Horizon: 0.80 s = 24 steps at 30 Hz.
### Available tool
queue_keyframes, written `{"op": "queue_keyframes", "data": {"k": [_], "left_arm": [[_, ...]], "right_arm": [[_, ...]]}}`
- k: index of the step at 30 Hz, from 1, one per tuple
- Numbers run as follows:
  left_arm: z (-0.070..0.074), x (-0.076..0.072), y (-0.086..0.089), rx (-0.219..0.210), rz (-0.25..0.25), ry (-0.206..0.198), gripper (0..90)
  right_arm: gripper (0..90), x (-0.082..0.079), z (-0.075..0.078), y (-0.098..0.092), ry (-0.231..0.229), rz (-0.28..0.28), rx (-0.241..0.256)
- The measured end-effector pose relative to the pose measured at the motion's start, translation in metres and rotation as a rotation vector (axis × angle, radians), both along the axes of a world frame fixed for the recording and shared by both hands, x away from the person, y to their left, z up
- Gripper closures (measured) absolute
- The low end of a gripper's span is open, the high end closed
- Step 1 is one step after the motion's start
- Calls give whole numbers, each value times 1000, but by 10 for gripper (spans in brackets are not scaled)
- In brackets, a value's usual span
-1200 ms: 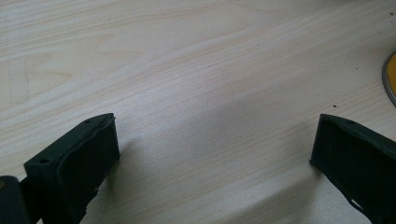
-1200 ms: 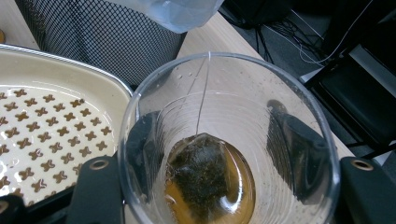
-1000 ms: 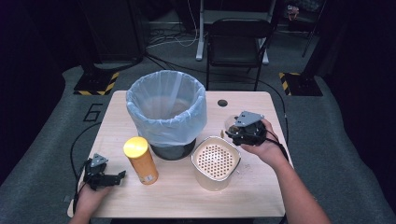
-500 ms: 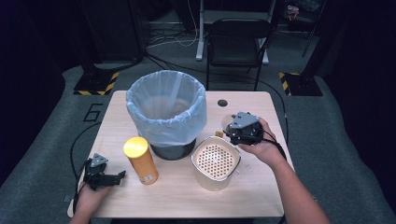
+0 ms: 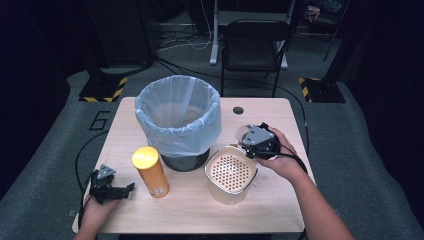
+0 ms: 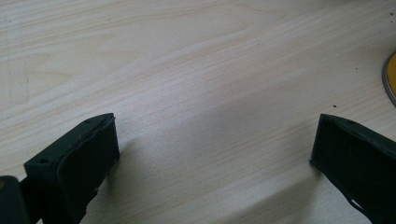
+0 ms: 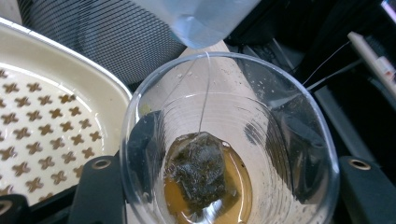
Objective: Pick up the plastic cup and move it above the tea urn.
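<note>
My right gripper [image 5: 254, 141] is shut on a clear plastic cup [image 5: 244, 133] just right of the bin. In the right gripper view the cup [image 7: 261, 112] sits between the two black jaws of the gripper [image 7: 229, 189]. It holds a wet tea bag [image 7: 201, 170] in a little amber tea, and the bag's string runs up to the rim. A cream container with a perforated strainer insert [image 5: 231, 172] stands right beside the cup. At the table's front left my left gripper [image 5: 125, 191] rests open on bare wood [image 6: 215, 140], with nothing between its jaws.
A black mesh bin with a pale blue bag liner [image 5: 178, 117] stands mid-table. A tall yellow-lidded canister [image 5: 150, 172] stands between the bin and my left gripper. The table [image 5: 270, 210] has a round cable hole [image 5: 238, 110] at the back. A black chair [image 5: 252, 47] stands beyond.
My right gripper with the cup has drifted slightly left and nearer, toward the strainer container. The left gripper has stayed still.
</note>
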State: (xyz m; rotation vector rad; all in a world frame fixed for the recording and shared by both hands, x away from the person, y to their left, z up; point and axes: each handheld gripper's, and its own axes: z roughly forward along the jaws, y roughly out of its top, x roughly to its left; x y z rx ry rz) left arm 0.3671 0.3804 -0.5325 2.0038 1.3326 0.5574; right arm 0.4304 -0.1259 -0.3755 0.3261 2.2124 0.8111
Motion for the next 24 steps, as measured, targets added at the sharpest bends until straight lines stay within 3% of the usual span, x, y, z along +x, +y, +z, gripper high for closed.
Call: {"op": "queue_keyframes", "data": {"k": [4,13,15,20,24], "left_arm": [[0,0,0,-1,0,0,6],[0,0,0,-1,0,0,5],[0,0,0,0,0,1,5],[0,0,0,-1,1,0,5],[0,0,0,0,0,0,6]], "right_arm": [[376,-13,-1,7,-67,43,-73],[377,-30,-3,16,-178,79,-161],[377,-34,-4,18,-211,93,-210],[377,-40,-7,23,-254,107,-283],[377,-43,-9,25,-278,105,-307]]}}
